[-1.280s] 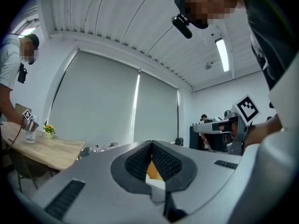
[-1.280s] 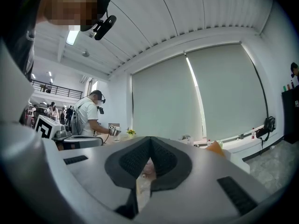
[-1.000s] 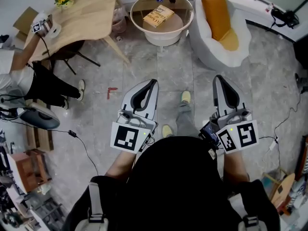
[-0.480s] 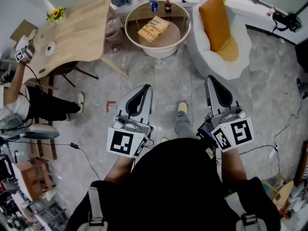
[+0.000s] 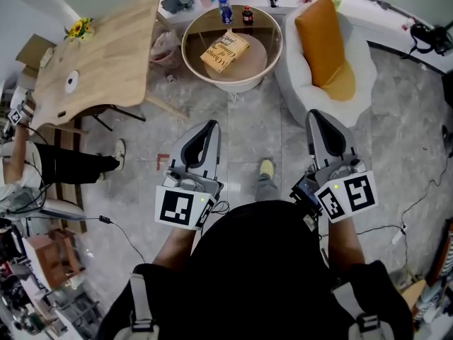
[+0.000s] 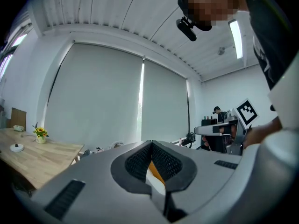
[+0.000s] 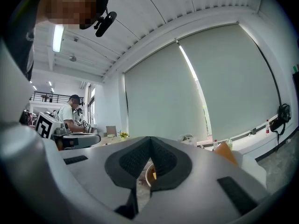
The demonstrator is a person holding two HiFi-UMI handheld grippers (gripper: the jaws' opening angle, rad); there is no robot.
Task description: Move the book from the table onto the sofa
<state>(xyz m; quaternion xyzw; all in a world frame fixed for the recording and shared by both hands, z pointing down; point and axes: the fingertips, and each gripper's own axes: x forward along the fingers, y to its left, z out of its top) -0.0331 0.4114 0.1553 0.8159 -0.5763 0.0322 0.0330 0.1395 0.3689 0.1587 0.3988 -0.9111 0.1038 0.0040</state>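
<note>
A yellow book [image 5: 225,50] lies on the round white table [image 5: 195,66] at the top middle of the head view. Right of it stands a white sofa chair [image 5: 357,83] with an orange cushion [image 5: 322,37]. My left gripper [image 5: 209,126] and right gripper [image 5: 316,116] are held level over the floor, well short of the table, both shut and empty. The left gripper's tips [image 6: 151,144] meet in its own view, with the orange cushion [image 6: 154,171] showing through the hollow behind them. The right gripper's tips [image 7: 150,138] also meet, and the table rim [image 7: 147,173] shows behind them.
Two bottles [image 5: 225,9] stand at the table's far edge. A wooden table [image 5: 99,55] with yellow flowers [image 5: 79,28] fills the upper left; a seated person [image 5: 42,165] is beside it. Cables [image 5: 113,218] run across the grey tiled floor. My shoe [image 5: 266,168] shows between the grippers.
The round table, book and sofa have drifted down and nearer in the head view as both grippers moved forward toward them. Both stayed shut.
</note>
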